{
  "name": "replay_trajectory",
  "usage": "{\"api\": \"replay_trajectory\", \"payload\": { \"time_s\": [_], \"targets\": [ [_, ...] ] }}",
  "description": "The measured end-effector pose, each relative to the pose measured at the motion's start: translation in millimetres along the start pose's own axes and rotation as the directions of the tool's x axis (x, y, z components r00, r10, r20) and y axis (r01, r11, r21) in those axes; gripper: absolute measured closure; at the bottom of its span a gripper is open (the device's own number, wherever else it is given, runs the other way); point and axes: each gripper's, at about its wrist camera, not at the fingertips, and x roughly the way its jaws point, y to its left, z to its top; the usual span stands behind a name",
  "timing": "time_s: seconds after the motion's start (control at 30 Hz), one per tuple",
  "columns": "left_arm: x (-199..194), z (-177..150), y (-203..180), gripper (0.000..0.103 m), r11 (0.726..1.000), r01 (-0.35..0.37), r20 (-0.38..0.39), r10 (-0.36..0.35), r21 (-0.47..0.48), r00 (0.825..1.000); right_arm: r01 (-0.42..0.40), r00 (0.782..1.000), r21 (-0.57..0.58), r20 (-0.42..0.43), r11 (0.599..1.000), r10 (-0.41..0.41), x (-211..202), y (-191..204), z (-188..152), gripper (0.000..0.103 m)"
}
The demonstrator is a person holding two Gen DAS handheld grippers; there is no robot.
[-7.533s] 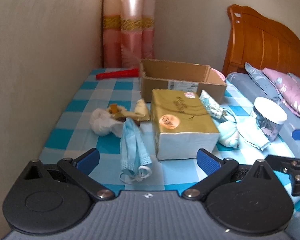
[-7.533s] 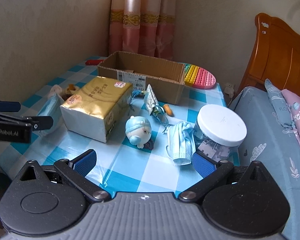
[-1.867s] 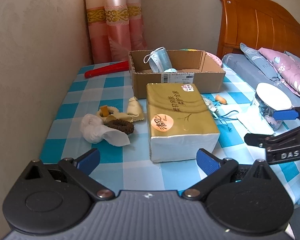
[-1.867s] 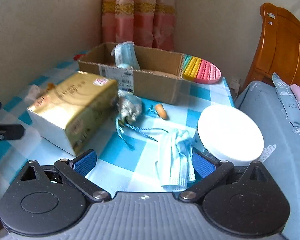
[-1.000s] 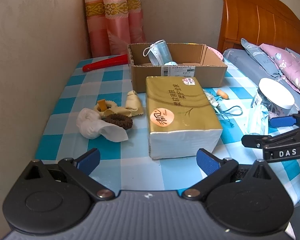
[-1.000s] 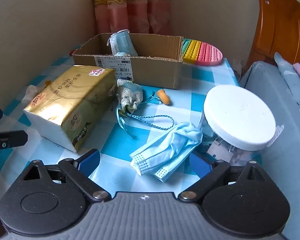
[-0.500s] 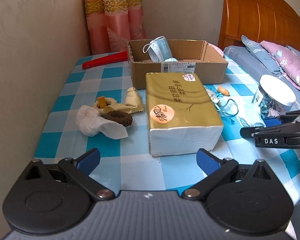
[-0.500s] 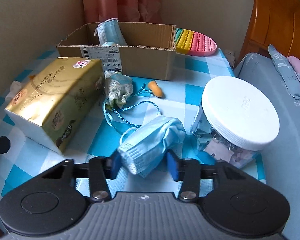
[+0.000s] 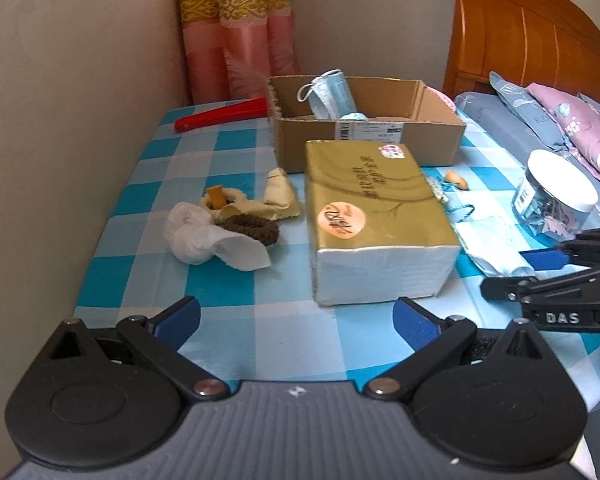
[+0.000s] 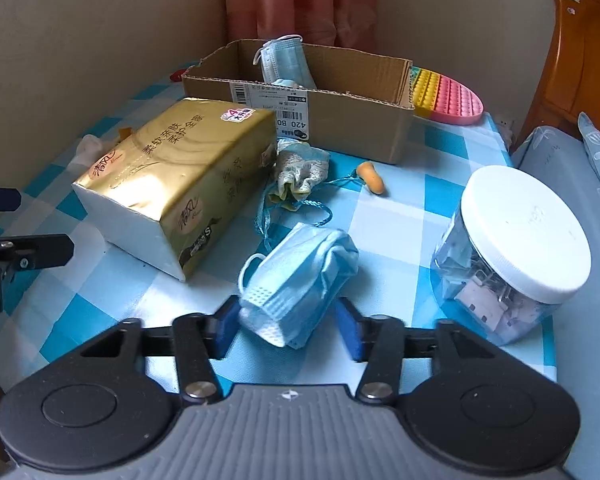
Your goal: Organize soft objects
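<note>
Blue pads of the right gripper (image 10: 286,332) sit on each side of a crumpled blue face mask (image 10: 300,280) on the checked cloth (image 10: 400,240). Its jaws have just been opening, one pad off the mask. Left gripper (image 9: 296,320) gapes empty. Farther back, another mask (image 10: 284,62) leans in the cardboard box (image 10: 340,116).

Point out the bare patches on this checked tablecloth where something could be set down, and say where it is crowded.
Free: the near strip between the left gripper and the gold tissue pack; the left edge between the red stick and the crumpled tissue. Crowded: between the pack and the jar, where the face mask, drawstring pouch and right gripper sit.
</note>
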Motion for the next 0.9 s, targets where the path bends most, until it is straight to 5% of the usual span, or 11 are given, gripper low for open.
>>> {"api": "replay_trajectory", "payload": {
  "time_s": [0.03, 0.23, 0.57, 0.9],
  "targets": [
    [0.8, 0.0, 2.9, 0.001, 1.0, -0.004, 0.0, 0.004, -0.008, 1.0, 0.0, 1.0, 0.002, 0.004, 1.0, 0.0, -1.2, -1.1, -0.5, 0.029],
    [5.8, 0.5, 26.0, 0.001, 0.997, -0.029, 0.004, 0.029, -0.074, 1.0, 0.015, 1.0, -0.021, -0.016, 1.0, -0.016, 6.7, -0.9, -3.7, 0.026],
    [10.5, 14.8, 65.2, 0.001, 0.98, -0.072, 0.069, 0.086, -0.187, 0.994, -0.007, 1.0, -0.048, -0.004, 0.999, 0.007, 10.4, 2.3, -10.5, 0.0],
    [53.6, 39.4, 82.4, 0.012, 0.961, -0.16, 0.04, 0.173, -0.226, 0.984, -0.018, 1.0, -0.065, 0.016, 0.998, 0.02, 10.4, 2.0, -12.0, 0.0]
  ]
}}
